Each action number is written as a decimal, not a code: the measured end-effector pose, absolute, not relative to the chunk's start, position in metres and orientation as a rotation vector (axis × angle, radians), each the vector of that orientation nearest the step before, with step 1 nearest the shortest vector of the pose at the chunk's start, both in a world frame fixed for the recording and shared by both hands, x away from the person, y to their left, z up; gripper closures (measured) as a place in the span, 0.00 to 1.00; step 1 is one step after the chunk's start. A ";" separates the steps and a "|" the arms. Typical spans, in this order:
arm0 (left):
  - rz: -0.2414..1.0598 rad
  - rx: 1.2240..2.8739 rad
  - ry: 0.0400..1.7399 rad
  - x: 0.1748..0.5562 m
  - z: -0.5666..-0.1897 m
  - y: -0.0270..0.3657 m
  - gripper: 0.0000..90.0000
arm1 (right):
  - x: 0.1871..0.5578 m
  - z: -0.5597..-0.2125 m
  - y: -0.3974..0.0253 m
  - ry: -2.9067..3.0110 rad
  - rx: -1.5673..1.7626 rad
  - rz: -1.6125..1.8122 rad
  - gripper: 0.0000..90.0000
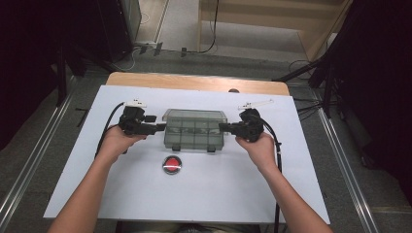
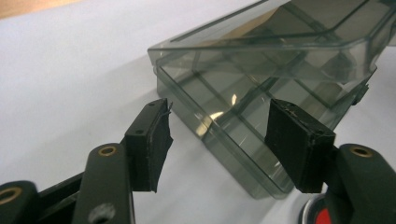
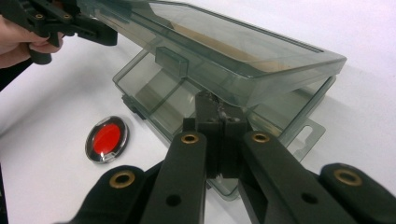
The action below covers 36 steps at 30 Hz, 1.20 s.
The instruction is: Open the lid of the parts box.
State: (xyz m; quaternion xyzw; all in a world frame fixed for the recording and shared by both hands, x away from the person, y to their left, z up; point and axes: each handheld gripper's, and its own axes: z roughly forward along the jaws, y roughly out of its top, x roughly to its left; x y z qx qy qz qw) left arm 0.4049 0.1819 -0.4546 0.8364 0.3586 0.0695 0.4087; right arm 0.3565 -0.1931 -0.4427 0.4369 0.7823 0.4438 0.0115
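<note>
Your white rectangular surface (image 1: 145, 194) carries everything here, laid over a wooden top whose far edge shows beyond it. At the middle of that surface sits the smoky transparent plastic compartment box (image 1: 195, 130), its long side facing you, its hinged lid (image 3: 243, 51) lifted a little off the base so a gap shows along the front; dividers split the base into small cells, and the two dark latches hang at the near edge. Your two hands come in from below, one at each end of the box. Your left gripper (image 1: 158, 128) points at the box's left end; in the left gripper view its black fingers (image 2: 152, 140) stand wide apart, holding nothing, with the corner of the box between and just beyond them. Your right gripper (image 1: 224, 127) meets the right end; in the right gripper view its fingers (image 3: 219, 126) are pressed together, tips at the box's edge just under the raised lid, though you cannot tell from here whether they pinch the rim. Smallest, the round red button with a chrome ring (image 1: 172, 164) lies near the box's front, apart from it, on your side.
</note>
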 end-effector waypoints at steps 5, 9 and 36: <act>0.178 2.105 0.878 0.409 -0.454 0.178 0.53 | 0.356 -0.443 -0.193 2.434 1.362 1.384 1.00; 0.187 2.099 0.874 0.410 -0.454 0.177 0.57 | 0.356 -0.444 -0.193 2.433 1.369 1.388 1.00; 0.189 2.080 0.864 0.413 -0.455 0.173 0.64 | 0.346 -0.451 -0.197 2.435 1.341 1.383 0.91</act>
